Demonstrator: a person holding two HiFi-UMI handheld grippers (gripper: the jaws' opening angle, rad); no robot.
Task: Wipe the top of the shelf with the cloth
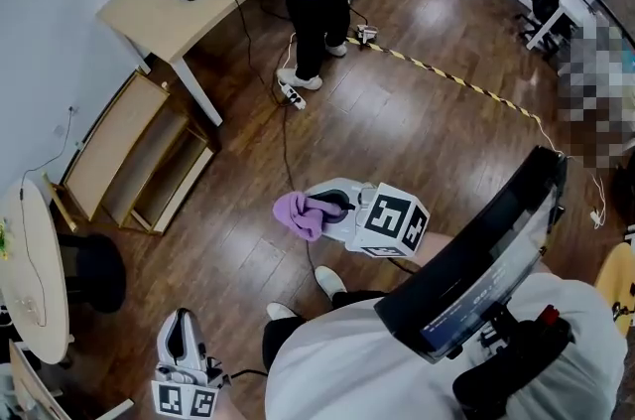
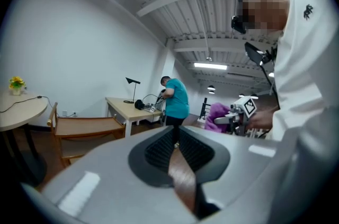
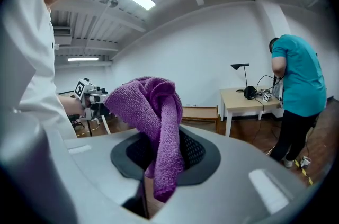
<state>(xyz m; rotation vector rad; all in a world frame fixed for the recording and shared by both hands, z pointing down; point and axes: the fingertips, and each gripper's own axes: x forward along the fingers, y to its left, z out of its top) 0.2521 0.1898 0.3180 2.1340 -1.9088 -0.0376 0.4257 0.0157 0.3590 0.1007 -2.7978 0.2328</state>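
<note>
With my right gripper clamped on the cloth and my left gripper closed empty, I'd reach the shelf well ahead, then press flat.

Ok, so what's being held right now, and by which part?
The right gripper is shut on the purple cloth, pinching a bunched fold, and most of the cloth bulges out beyond the tips. The left gripper holds nothing.
</note>
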